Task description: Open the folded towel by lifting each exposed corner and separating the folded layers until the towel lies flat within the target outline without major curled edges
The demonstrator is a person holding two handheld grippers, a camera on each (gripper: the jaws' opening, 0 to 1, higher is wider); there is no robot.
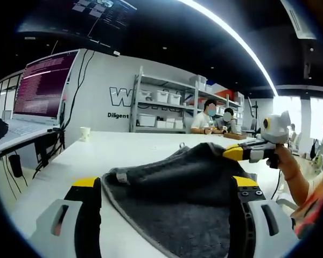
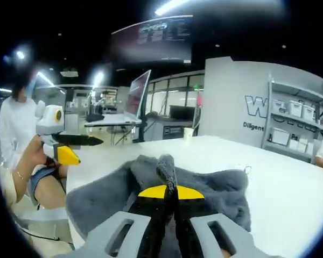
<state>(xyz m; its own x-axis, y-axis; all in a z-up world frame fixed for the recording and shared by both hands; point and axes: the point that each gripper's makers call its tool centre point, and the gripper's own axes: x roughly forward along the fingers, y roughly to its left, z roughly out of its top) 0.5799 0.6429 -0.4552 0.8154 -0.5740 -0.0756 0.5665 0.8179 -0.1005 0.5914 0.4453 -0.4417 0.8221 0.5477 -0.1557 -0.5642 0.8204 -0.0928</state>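
Note:
A dark grey towel (image 1: 183,199) lies rumpled on the white table (image 1: 124,148), still in layers. In the left gripper view my left gripper (image 1: 164,185) stands open, its jaws wide apart on either side of the towel's near edge, touching nothing. My right gripper (image 2: 170,191) is shut on a raised fold of the towel (image 2: 166,166), which stands up as a small peak above the yellow pads. That gripper (image 1: 232,152) enters the left gripper view from the right, a hand behind it. The left gripper (image 2: 86,150) shows at the left of the right gripper view, beyond the towel's edge.
A paper cup (image 1: 85,133) stands far back on the table. An open laptop (image 1: 40,86) sits on a side desk at left. Shelves with white bins (image 1: 161,105) line the wall, and people (image 1: 207,118) sit at a far table. Bare tabletop (image 2: 290,188) lies beside the towel.

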